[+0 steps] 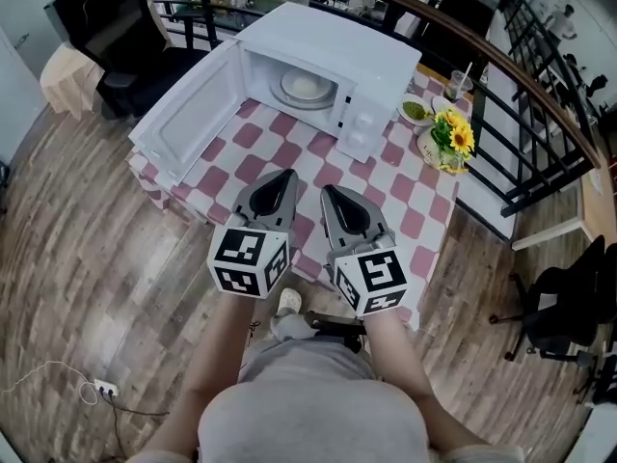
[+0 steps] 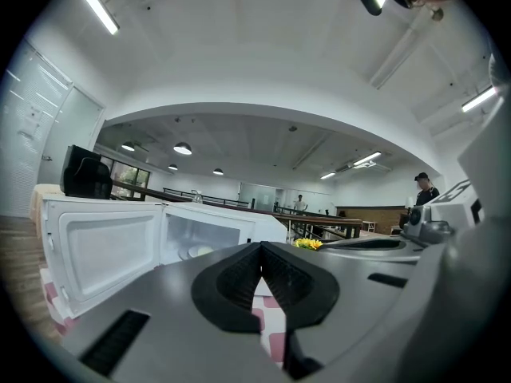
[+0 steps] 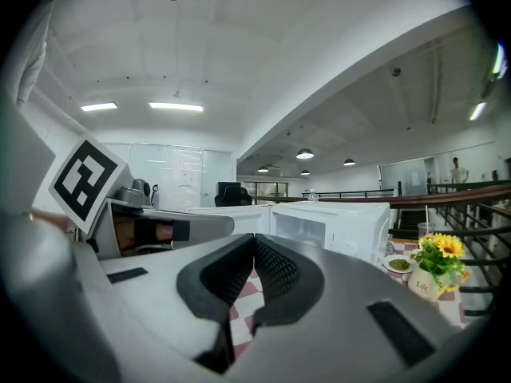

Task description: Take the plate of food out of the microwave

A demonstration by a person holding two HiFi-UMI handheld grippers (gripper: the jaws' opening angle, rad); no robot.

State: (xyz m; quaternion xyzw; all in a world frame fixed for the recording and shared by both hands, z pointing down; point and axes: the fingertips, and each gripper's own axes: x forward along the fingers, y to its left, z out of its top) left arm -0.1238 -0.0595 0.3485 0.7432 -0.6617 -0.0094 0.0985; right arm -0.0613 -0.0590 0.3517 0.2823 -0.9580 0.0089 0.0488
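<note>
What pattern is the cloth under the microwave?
Pink-and-white checks on the tablecloth beneath the microwave; clearest in the head view.

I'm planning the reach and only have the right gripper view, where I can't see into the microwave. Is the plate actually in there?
Observer: Yes. In the head view the plate sits inside the microwave, whose door is open.
Operator: How are the grippers placed relative to the opening?
Observer: Neither is in it. The left gripper and the right gripper both show over the near part of the checked tablecloth, short of the microwave.
Operator: And the left gripper's jaws?
Observer: In the left gripper view they are shut together, with nothing between them.
</note>
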